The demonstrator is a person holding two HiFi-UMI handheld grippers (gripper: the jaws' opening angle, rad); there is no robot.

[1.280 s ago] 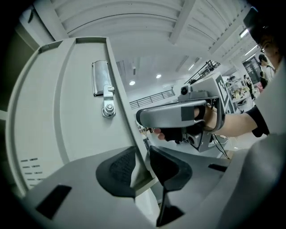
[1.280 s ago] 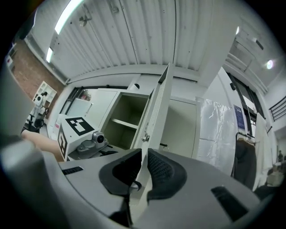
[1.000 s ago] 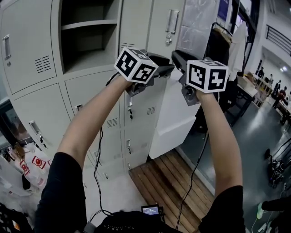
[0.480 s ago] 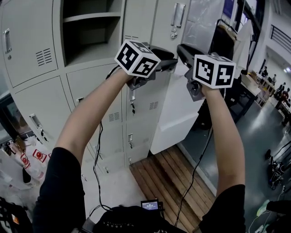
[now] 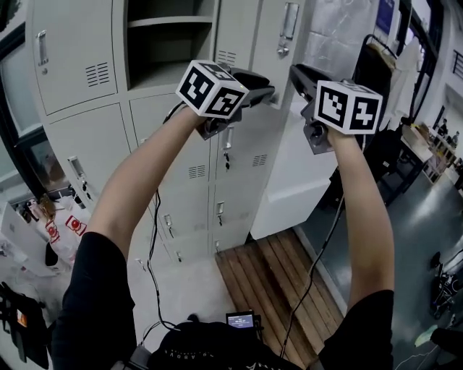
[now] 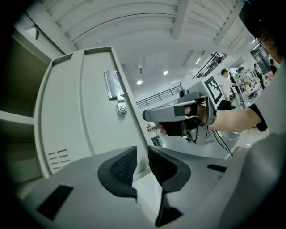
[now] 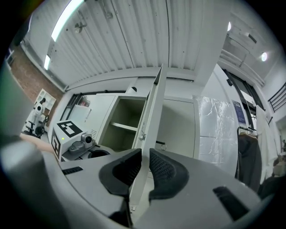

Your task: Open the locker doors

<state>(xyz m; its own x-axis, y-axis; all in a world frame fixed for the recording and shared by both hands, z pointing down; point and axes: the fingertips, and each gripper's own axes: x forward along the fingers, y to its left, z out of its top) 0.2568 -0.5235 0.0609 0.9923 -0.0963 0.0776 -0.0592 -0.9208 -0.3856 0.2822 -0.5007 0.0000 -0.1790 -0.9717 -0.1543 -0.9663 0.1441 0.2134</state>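
both jaws of the right gripper (image 7: 143,162) pinch the locker door (image 7: 152,112) by its edge, so we swing it out steadily; the left gripper (image 6: 142,162), jaws just narrowing, holds nothing.

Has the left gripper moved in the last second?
Yes: the left gripper shifted left, away from the upper locker handle; its jaws have just been closing, nothing pinched between them.

Head view: high behind both raised arms (image 5: 137,188), facing steeply down a bank of pale grey metal lockers (image 5: 79,65). Left gripper view: close, level, at a closed locker front (image 6: 85,120), right gripper (image 6: 147,117) alongside (head view shares both). Right gripper view: edge-on along an open pale grey door (image 7: 152,116), left gripper (image 7: 85,145) lower left.
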